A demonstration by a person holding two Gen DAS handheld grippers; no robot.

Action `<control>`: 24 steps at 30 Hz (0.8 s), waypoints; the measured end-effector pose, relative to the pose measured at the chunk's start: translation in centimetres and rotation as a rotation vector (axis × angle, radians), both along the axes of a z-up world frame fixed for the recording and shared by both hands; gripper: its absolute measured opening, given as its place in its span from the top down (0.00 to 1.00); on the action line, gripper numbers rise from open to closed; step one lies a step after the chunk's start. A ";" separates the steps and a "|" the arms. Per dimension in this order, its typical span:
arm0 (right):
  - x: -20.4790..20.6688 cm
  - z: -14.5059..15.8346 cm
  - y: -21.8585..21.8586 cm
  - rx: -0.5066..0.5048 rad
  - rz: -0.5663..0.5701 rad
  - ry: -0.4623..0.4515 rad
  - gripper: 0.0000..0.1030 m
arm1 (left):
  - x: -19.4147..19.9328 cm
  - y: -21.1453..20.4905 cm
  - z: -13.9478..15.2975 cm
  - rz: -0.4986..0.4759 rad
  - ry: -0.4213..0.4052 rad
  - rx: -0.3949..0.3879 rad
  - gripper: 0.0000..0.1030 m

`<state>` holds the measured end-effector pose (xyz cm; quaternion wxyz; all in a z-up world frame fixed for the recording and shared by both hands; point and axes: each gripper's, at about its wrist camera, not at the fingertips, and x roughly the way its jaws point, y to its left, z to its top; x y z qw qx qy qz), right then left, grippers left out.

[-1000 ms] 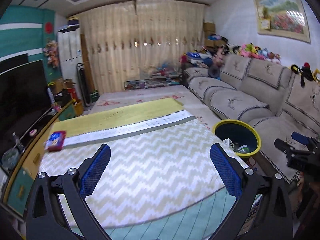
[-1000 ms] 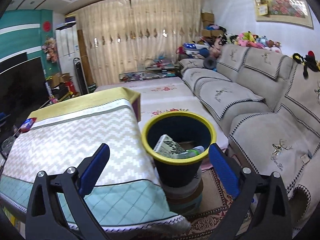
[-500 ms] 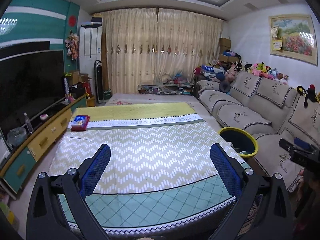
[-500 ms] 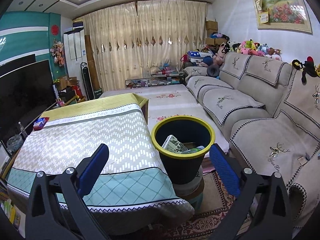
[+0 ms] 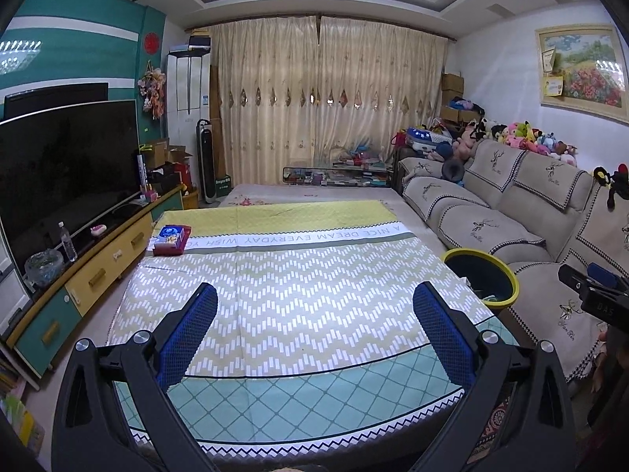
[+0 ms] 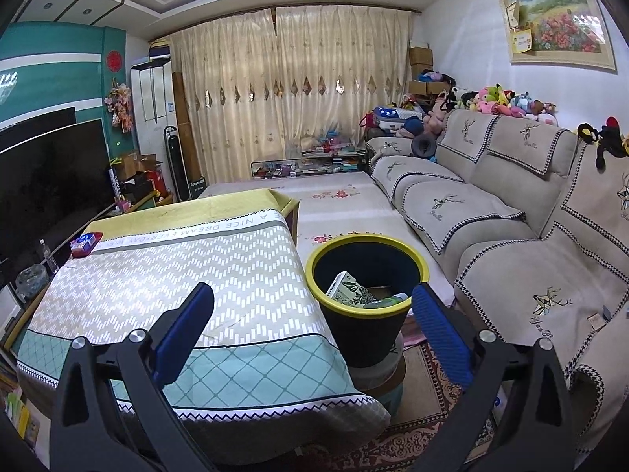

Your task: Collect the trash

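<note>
Blue-padded fingers of the left gripper [image 5: 314,303] stand spread wide with nothing between them, held above the near end of the table [image 5: 298,275], which is covered by a cloth of teal diamonds, pale zigzags and a yellow-green far band with a line of printed letters. Right gripper [image 6: 312,305] likewise spread apart and empty; it shows in the left view only as a dark body at the right edge [image 5: 593,295]. Bin [image 6: 365,295]: dark blue tub with a yellow rim, standing just beside the table's right edge, between table and sofa [image 6: 511,236], raised on a round stand over a patterned rug [image 6: 424,373]. Inside the bin, right view: a white carton with green leaf print [image 6: 350,289] leaning against the near wall, and a greenish bottle [image 6: 387,301] lying next to it. From the left view only the bin's rim and dark interior [image 5: 481,279] can be made out; contents mostly hidden. Table top holds one item: a red and blue box [image 5: 171,238] at the far left corner, well apart from both grippers. TV [image 5: 67,173] on a low cabinet along the left wall; curtains [image 5: 326,98] across the back; plush toys [image 6: 503,102] lined along the sofa back.
</note>
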<state>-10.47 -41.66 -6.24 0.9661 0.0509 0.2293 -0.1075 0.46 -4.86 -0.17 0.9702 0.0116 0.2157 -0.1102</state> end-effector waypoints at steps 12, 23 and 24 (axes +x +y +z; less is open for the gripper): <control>0.0 0.1 -0.3 0.011 0.005 -0.001 0.07 | 0.4 0.1 -0.1 0.005 0.006 -0.005 0.05; 0.2 0.1 -0.4 0.021 0.004 -0.002 0.07 | 0.7 0.1 -0.5 0.007 0.014 -0.006 0.05; 0.2 0.1 -0.4 0.021 0.004 -0.002 0.07 | 0.6 -0.1 -0.6 0.009 0.015 -0.005 0.05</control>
